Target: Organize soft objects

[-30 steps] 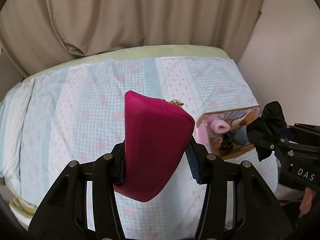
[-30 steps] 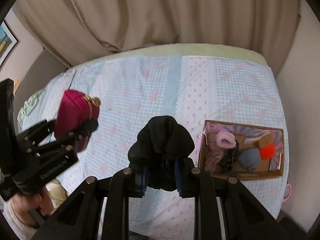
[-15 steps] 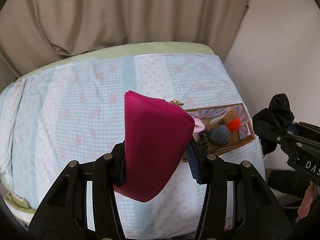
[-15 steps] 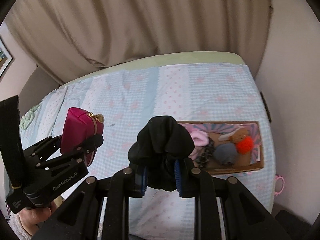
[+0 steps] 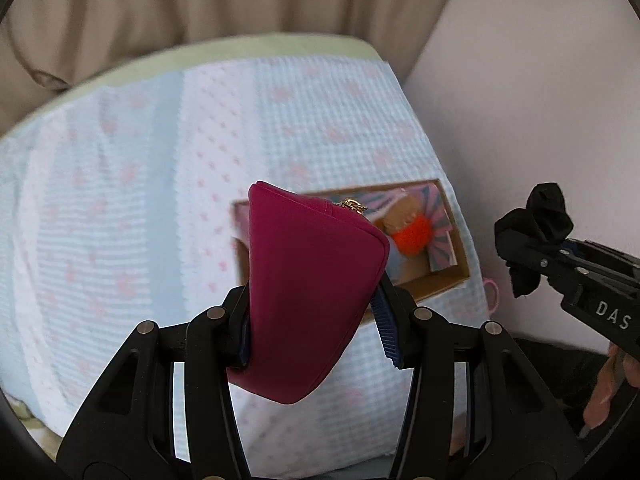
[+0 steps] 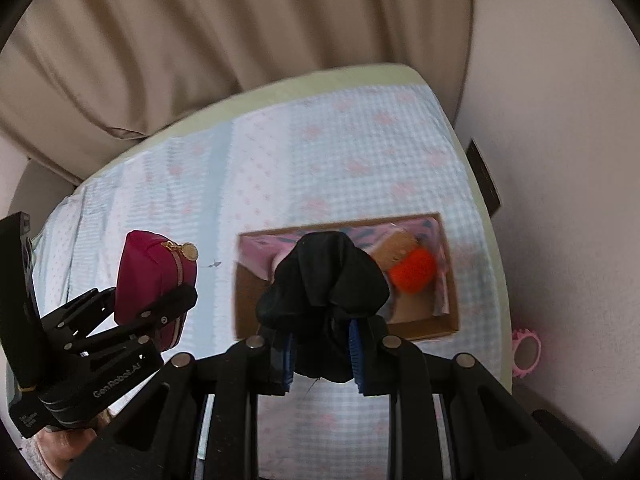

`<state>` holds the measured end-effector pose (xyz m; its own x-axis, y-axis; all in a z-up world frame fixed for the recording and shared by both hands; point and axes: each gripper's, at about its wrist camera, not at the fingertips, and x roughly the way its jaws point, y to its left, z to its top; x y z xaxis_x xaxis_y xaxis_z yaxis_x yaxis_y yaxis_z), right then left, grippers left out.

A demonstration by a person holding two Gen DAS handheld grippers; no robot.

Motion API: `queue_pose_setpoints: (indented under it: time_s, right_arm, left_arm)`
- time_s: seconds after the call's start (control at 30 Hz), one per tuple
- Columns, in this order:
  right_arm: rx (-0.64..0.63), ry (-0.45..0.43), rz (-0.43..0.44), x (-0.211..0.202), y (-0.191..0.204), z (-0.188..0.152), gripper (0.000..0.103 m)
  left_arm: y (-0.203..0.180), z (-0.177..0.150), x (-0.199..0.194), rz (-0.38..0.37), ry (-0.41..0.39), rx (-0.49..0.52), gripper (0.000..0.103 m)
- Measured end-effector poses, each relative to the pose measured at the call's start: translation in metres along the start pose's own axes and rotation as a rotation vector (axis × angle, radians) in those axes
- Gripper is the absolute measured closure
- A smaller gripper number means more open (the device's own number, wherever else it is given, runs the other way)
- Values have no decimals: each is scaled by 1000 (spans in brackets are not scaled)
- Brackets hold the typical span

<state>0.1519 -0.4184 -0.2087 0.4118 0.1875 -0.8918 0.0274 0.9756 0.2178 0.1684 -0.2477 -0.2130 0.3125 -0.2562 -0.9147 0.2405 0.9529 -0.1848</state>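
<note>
Two grippers loaded: left gripper (image 5: 312,320) jaws pinching pouch (image 5: 308,296), right gripper (image 6: 322,356) jaws pinching black cloth (image 6: 324,280). Box (image 6: 448,320) on bed (image 6: 200,184) sits ahead, below both jaws. Carry step, likely; next: lower over box, spread jaws.

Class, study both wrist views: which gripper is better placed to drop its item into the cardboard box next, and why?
Probably the right gripper: its black fabric bundle appears over the open cardboard box, while the left gripper holds the magenta zip pouch off to the box's side.
</note>
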Motion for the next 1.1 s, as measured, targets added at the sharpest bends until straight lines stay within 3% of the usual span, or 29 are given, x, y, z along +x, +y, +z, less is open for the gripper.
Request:
queue_pose_setpoints:
  time_s: [0.23, 0.53, 0.73, 0.8, 0.83, 0.87, 0.9, 0.97, 1.0, 1.03, 1.1]
  right_arm:
    - [67, 104, -4, 54, -55, 11, 82]
    - [130, 248, 3, 128, -95, 10, 82]
    - [146, 301, 8, 153, -105, -1, 82]
    - [158, 306, 13, 157, -109, -2, 82]
    - [164, 307, 13, 159, -112, -2, 77]
    - [173, 308, 14, 159, -115, -3, 71]
    - [182, 308, 17, 160, -117, -4, 51]
    - [185, 307, 14, 162, -115, -3, 27]
    - [176, 300, -5, 161, -116, -4, 7]
    - [173, 301, -7, 163, -116, -4, 0]
    - [175, 308, -6, 165, -117, -7, 0]
  left_arm:
    - [-22, 16, 71, 13, 108, 32, 58]
    - [-30, 40, 148, 19, 216, 56, 57]
    - [-33, 33, 173, 18, 266, 120, 57]
    - [-35, 28, 172, -1, 275, 138, 51]
    - [-36, 26, 170, -3, 272, 155, 46]
    - [-37, 23, 168, 5, 267, 181, 21]
    - [-37, 20, 166, 34, 256, 200, 9]
    - [-35, 13, 163, 72, 238, 239, 2]
    - [-33, 11, 163, 69, 242, 243, 2]
    - [-31, 9, 162, 71, 249, 238, 2]
    - [-27, 6, 159, 70, 251, 228, 2]
